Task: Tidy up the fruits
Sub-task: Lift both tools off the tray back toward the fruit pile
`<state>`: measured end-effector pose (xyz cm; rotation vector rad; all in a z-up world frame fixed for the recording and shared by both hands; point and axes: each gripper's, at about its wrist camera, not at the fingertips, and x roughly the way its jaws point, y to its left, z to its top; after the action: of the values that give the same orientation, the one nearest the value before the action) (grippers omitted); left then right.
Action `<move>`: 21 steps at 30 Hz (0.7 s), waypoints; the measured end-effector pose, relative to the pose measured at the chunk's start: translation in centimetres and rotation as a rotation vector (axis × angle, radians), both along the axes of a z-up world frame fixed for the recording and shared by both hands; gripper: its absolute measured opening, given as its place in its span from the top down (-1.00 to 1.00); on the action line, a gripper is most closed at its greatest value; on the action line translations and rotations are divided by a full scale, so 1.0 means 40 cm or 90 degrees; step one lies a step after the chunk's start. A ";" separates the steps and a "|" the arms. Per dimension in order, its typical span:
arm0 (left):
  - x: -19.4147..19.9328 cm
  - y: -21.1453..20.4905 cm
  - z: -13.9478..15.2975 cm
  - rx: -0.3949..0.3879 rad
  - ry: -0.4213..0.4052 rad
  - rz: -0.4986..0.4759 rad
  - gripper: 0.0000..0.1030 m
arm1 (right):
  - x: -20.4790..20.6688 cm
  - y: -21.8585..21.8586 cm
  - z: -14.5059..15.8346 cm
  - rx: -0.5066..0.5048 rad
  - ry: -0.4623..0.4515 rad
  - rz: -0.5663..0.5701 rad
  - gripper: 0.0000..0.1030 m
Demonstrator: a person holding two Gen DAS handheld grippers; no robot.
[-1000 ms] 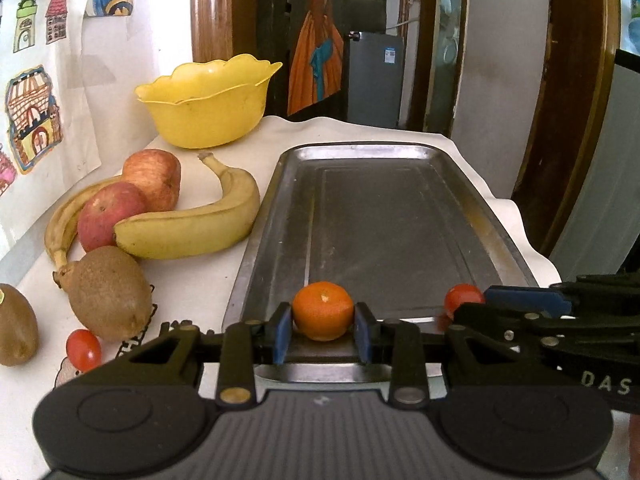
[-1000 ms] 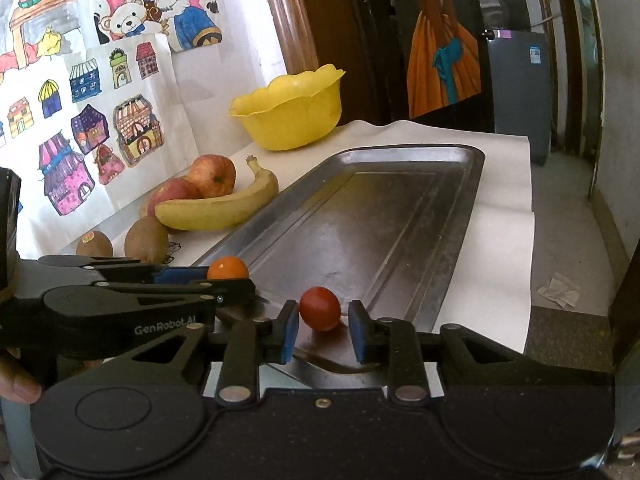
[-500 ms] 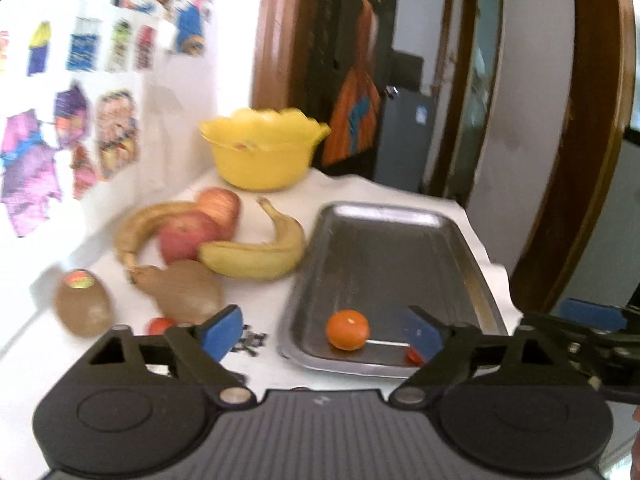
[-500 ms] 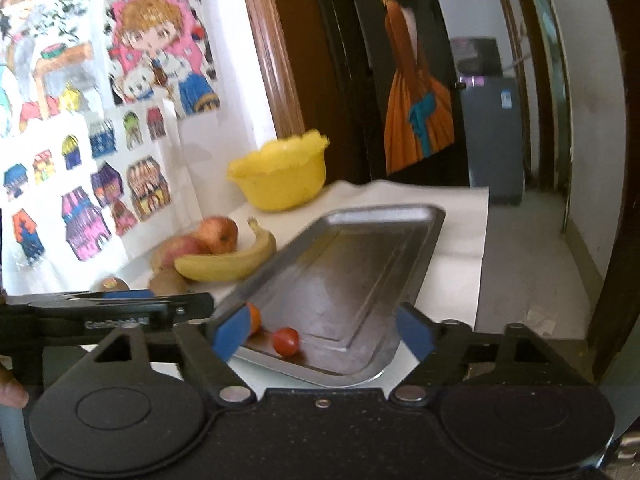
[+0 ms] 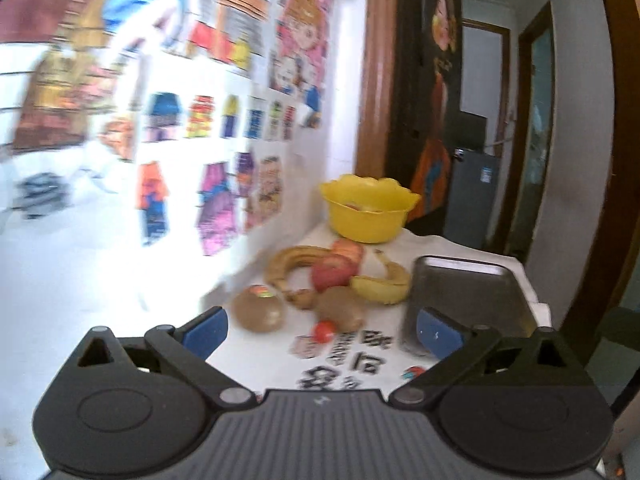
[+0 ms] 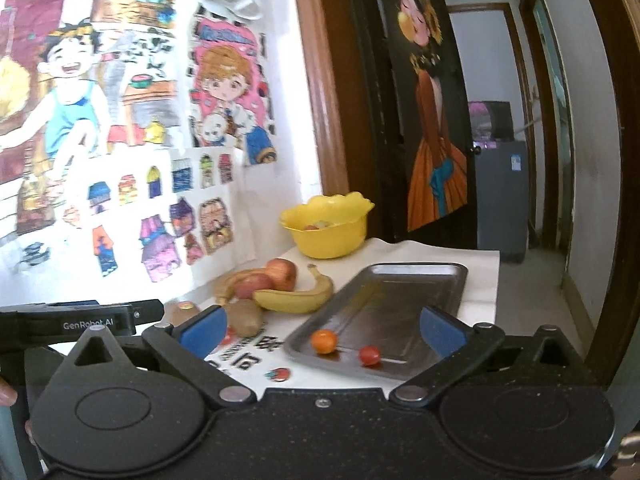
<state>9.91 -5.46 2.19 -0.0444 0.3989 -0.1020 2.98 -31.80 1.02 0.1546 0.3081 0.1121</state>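
Your left view is smeared with motion blur, so the wall drawings (image 5: 224, 128) are only colour patches and the fruit edges are soft. Your left gripper (image 5: 322, 330) has its fingers (image 5: 206, 330) spread wide and opening, with nothing between them. Ahead of them on the desk (image 5: 424, 242) lie a small tomato (image 5: 324, 331), two kiwis (image 5: 259, 311) and, beyond those, apples (image 5: 334, 274) and bananas (image 5: 382, 284). The right finger covers the near corner of the tray (image 5: 468, 292), so what lies in the tray cannot be seen from here. Something sits inside the yellow bowl (image 5: 370, 212) far ahead, too blurred to name.

Your right gripper (image 6: 320, 330) is likewise released, its fingers (image 6: 440, 330) opening wide and gripping nothing. The orange (image 6: 324, 341) and a cherry tomato (image 6: 369, 355) lie apart on the near end of the tray (image 6: 400, 300), between and just beyond the fingertips, touching neither. The rest of the tray ahead is bare metal. Your left finger hides part of a kiwi (image 6: 245, 317) and most of a second tomato (image 6: 229, 337). The other gripper's body (image 6: 80, 322) crosses in from the left and covers that corner of the desk; a fingertip of your hand (image 6: 6, 394) is cut off at the frame edge. To the right of the tray a strip of white cloth (image 6: 484, 276) runs to the desk edge, then open floor (image 6: 532, 292).
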 end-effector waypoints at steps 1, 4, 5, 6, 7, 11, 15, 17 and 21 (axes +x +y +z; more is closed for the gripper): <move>-0.015 0.015 0.001 0.005 -0.003 0.006 -0.99 | -0.015 0.019 0.003 -0.002 -0.001 0.003 -0.99; -0.057 0.061 0.003 0.016 -0.009 0.024 -0.99 | -0.053 0.078 0.009 -0.014 -0.003 0.011 -0.99; -0.069 0.077 0.003 0.019 -0.008 0.029 -0.99 | -0.063 0.097 0.009 -0.019 -0.002 0.013 -0.99; -0.078 0.093 0.002 0.021 -0.005 0.034 -0.99 | -0.071 0.114 0.010 -0.024 0.001 0.017 -0.99; -0.087 0.108 0.002 0.024 -0.002 0.039 -0.99 | -0.077 0.132 0.010 -0.028 0.005 0.021 -0.99; -0.118 0.160 0.004 0.038 0.002 0.051 -0.99 | -0.095 0.202 0.015 -0.032 0.022 0.036 -0.99; -0.135 0.203 0.024 0.045 -0.004 0.064 -0.99 | -0.106 0.265 0.034 -0.029 0.018 0.047 -0.99; -0.142 0.223 0.035 0.043 -0.009 0.069 -0.99 | -0.111 0.294 0.045 -0.018 0.012 0.054 -0.99; -0.140 0.248 0.054 0.050 -0.019 0.079 -0.99 | -0.104 0.354 0.064 -0.026 0.011 0.078 -0.99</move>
<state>4.30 4.44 4.36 0.0104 0.3696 0.0360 -1.19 -17.64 3.58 0.0964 0.3369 0.2263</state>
